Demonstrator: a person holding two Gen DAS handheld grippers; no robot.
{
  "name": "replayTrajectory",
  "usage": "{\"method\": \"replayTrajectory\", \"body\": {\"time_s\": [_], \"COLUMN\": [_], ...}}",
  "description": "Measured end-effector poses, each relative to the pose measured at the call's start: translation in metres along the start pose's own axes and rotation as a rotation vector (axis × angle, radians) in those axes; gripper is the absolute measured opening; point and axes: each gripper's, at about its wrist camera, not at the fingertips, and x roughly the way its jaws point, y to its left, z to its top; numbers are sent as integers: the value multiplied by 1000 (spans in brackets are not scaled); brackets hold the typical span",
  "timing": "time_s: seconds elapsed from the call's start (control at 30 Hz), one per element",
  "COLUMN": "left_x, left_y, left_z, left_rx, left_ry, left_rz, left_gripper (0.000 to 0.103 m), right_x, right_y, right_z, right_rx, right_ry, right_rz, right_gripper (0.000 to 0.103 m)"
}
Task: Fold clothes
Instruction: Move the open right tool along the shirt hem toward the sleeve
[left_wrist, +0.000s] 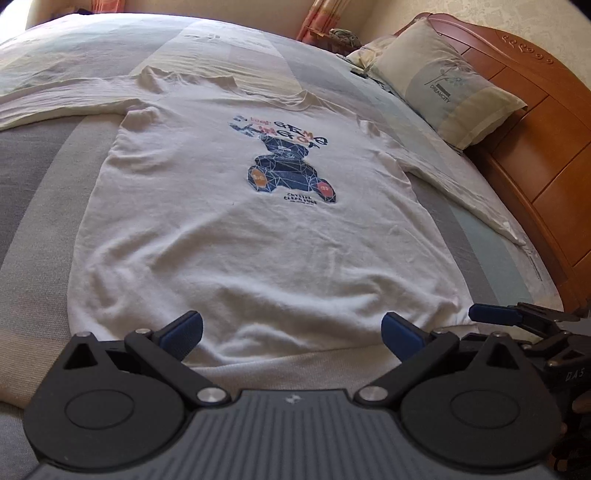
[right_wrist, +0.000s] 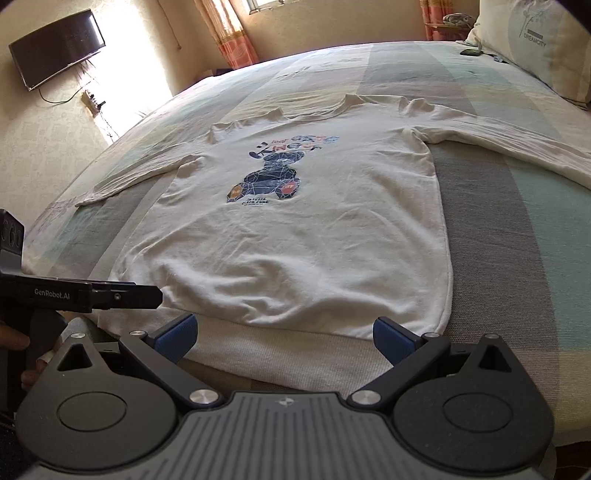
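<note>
A white long-sleeved shirt (left_wrist: 229, 229) with a dark blue bear print lies flat, front up, on the bed, both sleeves spread out sideways. Its hem is nearest to me. My left gripper (left_wrist: 291, 334) is open just above the hem, nothing between its blue pads. In the right wrist view the same shirt (right_wrist: 314, 236) lies ahead, and my right gripper (right_wrist: 283, 338) is open at the bed's near edge, just short of the hem. The right gripper also shows at the left wrist view's right edge (left_wrist: 524, 321). The left gripper's body (right_wrist: 85, 293) enters the right wrist view from the left.
The striped bedspread (left_wrist: 40, 206) covers a wide bed. A pillow (left_wrist: 448, 86) leans on the wooden headboard (left_wrist: 535, 155) at the right. A wall-mounted TV (right_wrist: 55, 48) and curtains (right_wrist: 231, 35) are beyond the bed. A small dark object (right_wrist: 470, 52) lies near the pillow.
</note>
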Motion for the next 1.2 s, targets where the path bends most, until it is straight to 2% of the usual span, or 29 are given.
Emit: {"method": "replayTrajectory", "body": {"time_s": [0.1,0.2,0.33,0.43,0.57,0.67,0.77,0.87,1.0,1.1,1.2], "left_x": [5,4,1,-1,-2,-7,-13,-12,1,16,31], "left_y": [0,2,14,17,11,9,14,16,-1,-13,-19], "left_z": [4,2,-2,3,10,9,5,7,13,6,-4], "left_rx": [-43,-60,-67,-73,-57,-52,-51,-34,10,38,48], "left_ry": [-2,-19,-14,-28,-44,-50,-56,-46,-38,7,59], "left_rz": [1,19,66,64,53,52,68,74,29,7,5], "left_gripper": [102,102,102,102,102,102,102,102,102,102,102], "right_x": [24,45,28,15,14,39,60,44,22,15,20], "right_y": [-1,-4,-10,-15,6,25,23,15,10,5,-6], "right_z": [3,0,-13,-8,12,21,9,-6,-4,-1,-3], "right_rx": [-20,-29,-65,-17,-63,-115,-108,-98,-33,-32,4], "right_ry": [5,35,54,68,-11,6,86,61,42,-3,20], "right_rz": [49,18,-64,-68,26,90,54,62,27,-23,-62], "right_gripper": [103,103,103,103,103,103,103,103,103,103,103]}}
